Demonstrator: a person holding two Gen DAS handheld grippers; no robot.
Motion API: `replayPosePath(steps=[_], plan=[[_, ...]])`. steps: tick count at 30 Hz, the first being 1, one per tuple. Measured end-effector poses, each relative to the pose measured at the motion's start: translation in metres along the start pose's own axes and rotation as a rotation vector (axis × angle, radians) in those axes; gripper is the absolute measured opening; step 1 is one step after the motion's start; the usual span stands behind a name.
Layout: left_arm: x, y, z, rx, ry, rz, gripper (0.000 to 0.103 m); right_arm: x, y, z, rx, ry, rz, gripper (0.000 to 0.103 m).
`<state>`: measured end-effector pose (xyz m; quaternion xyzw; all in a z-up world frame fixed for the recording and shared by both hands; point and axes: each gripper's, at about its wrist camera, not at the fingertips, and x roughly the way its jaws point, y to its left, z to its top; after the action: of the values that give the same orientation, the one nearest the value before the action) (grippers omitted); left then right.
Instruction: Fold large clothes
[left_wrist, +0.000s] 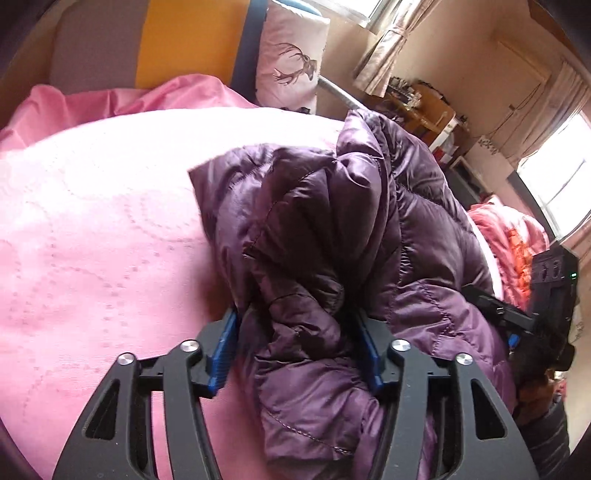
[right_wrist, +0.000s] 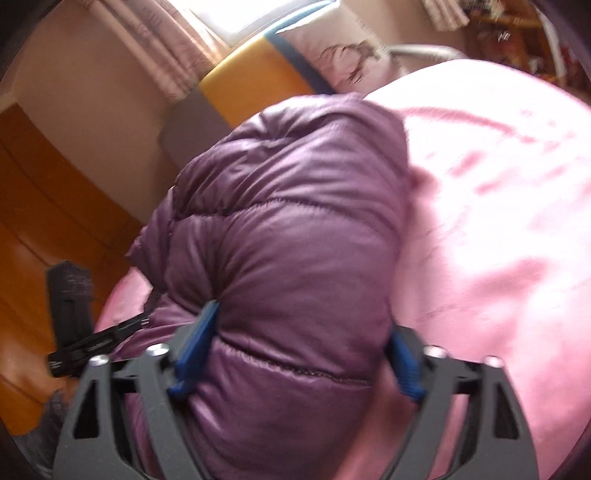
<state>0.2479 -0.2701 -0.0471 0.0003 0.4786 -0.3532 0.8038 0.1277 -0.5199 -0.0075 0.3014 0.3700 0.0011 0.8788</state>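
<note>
A purple quilted down jacket (left_wrist: 332, 229) lies bunched on a pink bedspread (left_wrist: 103, 229). My left gripper (left_wrist: 297, 332) has its blue pads on either side of a thick bundle of the jacket and is shut on it. In the right wrist view the same jacket (right_wrist: 295, 229) bulges between my right gripper's (right_wrist: 303, 332) blue pads, which clamp a puffy fold of it. The right gripper also shows at the right edge of the left wrist view (left_wrist: 546, 302). The left gripper shows at the left of the right wrist view (right_wrist: 85, 339).
A headboard with grey, yellow and blue panels (left_wrist: 184, 40) and a deer-print pillow (left_wrist: 291, 62) stand at the bed's head. A cluttered wooden desk (left_wrist: 424, 107) and curtained windows (left_wrist: 557, 181) lie beyond. Wooden floor (right_wrist: 44, 206) lies beside the bed. An orange-pink blanket (left_wrist: 513, 240) lies at right.
</note>
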Motion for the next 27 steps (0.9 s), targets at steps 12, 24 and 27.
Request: replayPosePath(steps=[12,24,27], plan=[[-0.064,-0.033,0.046,0.122,-0.203,0.006,0.063,-0.047,0.072,-0.036,-0.301,-0.099,-0.131,0.093],[0.030,-0.013,0.050,0.016,-0.011,-0.004,0.065,0.016,0.100,-0.102,-0.488,-0.059,-0.294,0.094],[0.031,-0.005,0.038,0.015,-0.047,-0.001,0.066,0.031,0.099,-0.115,-0.517,-0.084,-0.324,0.094]])
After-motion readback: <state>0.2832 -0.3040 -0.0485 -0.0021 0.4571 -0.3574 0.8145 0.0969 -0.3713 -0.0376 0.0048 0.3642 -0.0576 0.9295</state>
